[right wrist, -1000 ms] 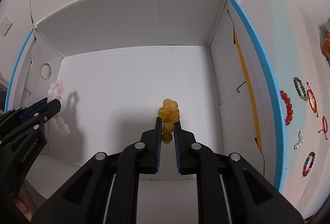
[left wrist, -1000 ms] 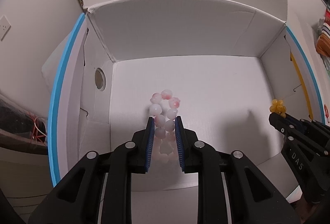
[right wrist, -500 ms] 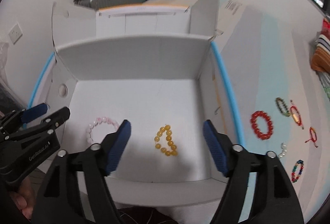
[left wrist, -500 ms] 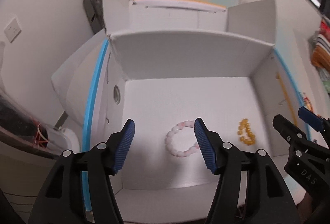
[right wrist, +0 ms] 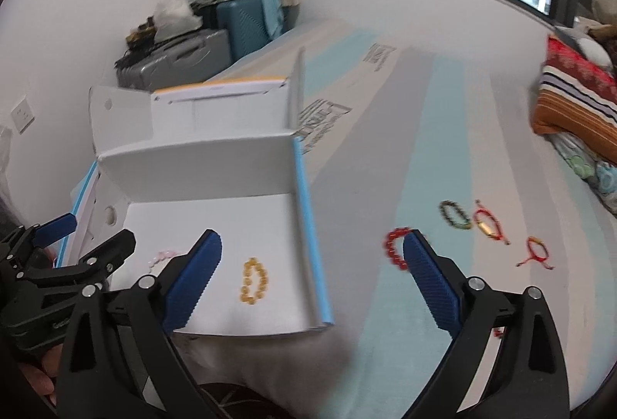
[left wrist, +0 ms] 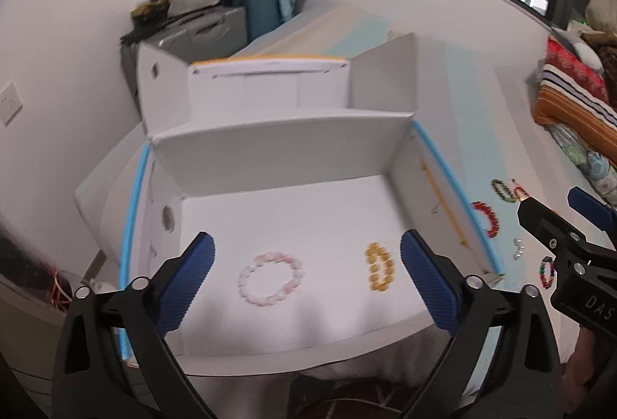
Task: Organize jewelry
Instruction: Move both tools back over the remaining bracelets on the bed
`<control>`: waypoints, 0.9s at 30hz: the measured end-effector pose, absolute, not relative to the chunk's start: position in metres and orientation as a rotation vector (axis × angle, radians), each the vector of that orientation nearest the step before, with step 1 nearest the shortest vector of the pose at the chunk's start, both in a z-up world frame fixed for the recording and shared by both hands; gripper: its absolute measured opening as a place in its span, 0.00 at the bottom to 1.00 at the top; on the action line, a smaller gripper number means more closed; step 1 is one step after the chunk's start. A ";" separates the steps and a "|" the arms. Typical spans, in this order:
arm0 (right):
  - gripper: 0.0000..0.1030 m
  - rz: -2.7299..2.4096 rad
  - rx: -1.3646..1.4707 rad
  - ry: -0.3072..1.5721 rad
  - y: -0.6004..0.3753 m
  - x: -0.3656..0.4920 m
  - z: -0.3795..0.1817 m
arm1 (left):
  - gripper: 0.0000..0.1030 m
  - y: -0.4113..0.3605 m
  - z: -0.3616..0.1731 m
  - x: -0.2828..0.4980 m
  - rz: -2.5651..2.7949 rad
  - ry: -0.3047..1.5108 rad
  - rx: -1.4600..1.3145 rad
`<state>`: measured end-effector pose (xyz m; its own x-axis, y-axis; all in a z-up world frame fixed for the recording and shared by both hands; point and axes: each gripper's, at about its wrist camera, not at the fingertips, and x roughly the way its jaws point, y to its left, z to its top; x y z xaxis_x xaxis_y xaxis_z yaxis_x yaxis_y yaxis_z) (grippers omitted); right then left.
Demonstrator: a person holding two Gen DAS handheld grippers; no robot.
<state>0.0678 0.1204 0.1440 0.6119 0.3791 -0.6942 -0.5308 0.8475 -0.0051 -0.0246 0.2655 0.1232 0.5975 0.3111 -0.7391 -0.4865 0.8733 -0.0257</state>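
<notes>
A: How many bracelets lie in the white box (left wrist: 270, 164)?

B: Two. A pink bead bracelet (left wrist: 270, 277) lies flat on the box floor toward the left wall, and a yellow bead bracelet (left wrist: 379, 266) lies on the same floor toward the right wall. They are apart, not touching.

A: And outside the box?

B: On the striped cloth (right wrist: 435, 133) right of the box I count a red bead bracelet (right wrist: 394, 252) nearest the box wall, then a dark green bead bracelet (right wrist: 455, 214), then two red cord bracelets (right wrist: 489, 226) farther out. The left view adds one multicoloured bead bracelet (left wrist: 547, 270) and a small pale piece I cannot make out.

A: The grippers?

B: Two. The left gripper (left wrist: 306, 278) has just been opening and stands wide above the box's near edge, nothing between the jaws. The right gripper (right wrist: 312, 282) has also just been opening; wide, empty, over the box's right wall.
</notes>
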 end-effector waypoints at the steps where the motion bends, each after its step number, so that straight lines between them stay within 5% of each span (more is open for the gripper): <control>1: 0.89 0.517 -0.214 0.736 0.113 0.070 0.146 | 0.95 0.259 0.125 -0.022 0.464 0.798 -0.224; 27: 0.92 0.225 -0.104 0.747 -0.090 0.119 0.134 | 0.95 0.095 0.120 0.087 0.205 0.780 -0.145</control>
<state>0.1188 -0.0903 0.1338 0.7114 0.1657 -0.6830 -0.2393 0.9709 -0.0136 0.0865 0.0946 0.1199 0.6926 0.1294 -0.7097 -0.2366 0.9701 -0.0541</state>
